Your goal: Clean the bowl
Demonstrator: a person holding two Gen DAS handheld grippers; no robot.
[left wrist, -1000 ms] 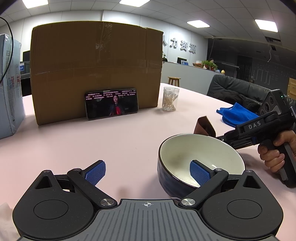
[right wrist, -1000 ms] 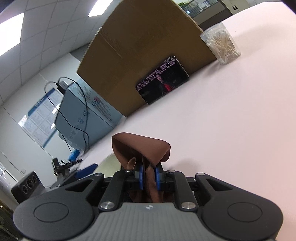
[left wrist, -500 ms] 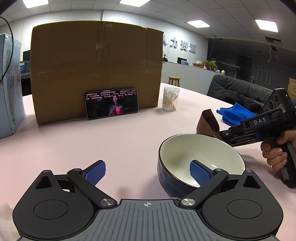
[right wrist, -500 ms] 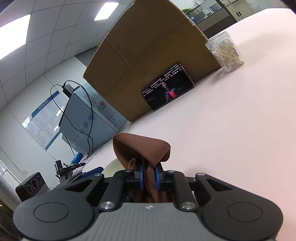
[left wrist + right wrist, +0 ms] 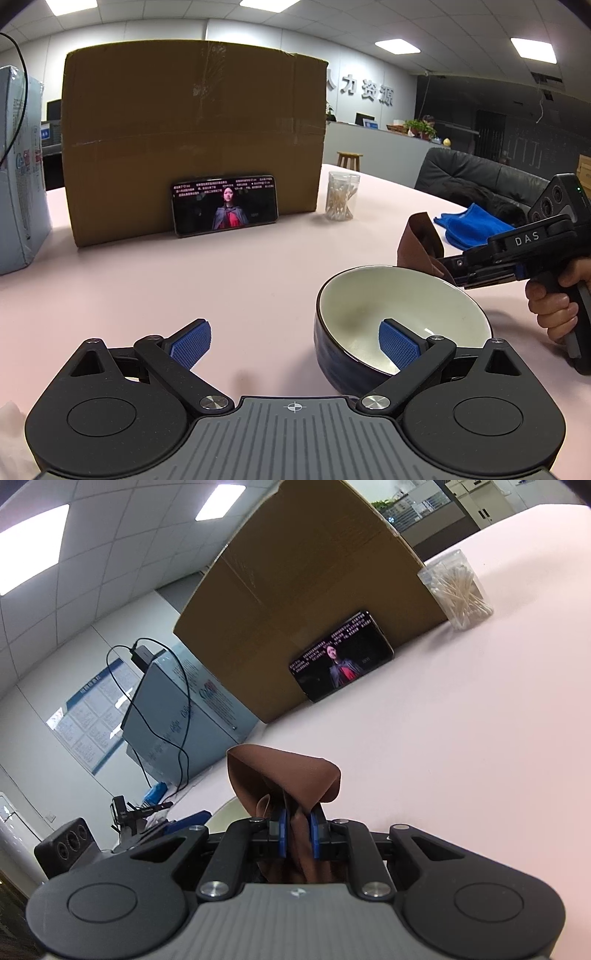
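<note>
At lower frame, I am keeping my left hand-held gripper (image 5: 295, 341) spread, one pad inside the bowl (image 5: 402, 325). It is looking heavy, slick, breakable; I'd pinch its rim. Farther right, my right hand-held gripper (image 5: 297, 834) is clamping the soft cloth (image 5: 284, 775).

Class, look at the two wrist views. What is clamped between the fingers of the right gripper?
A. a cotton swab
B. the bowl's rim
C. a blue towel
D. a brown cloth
D: in the right wrist view the right gripper has its blue fingers pressed shut on a folded brown cloth.
</note>
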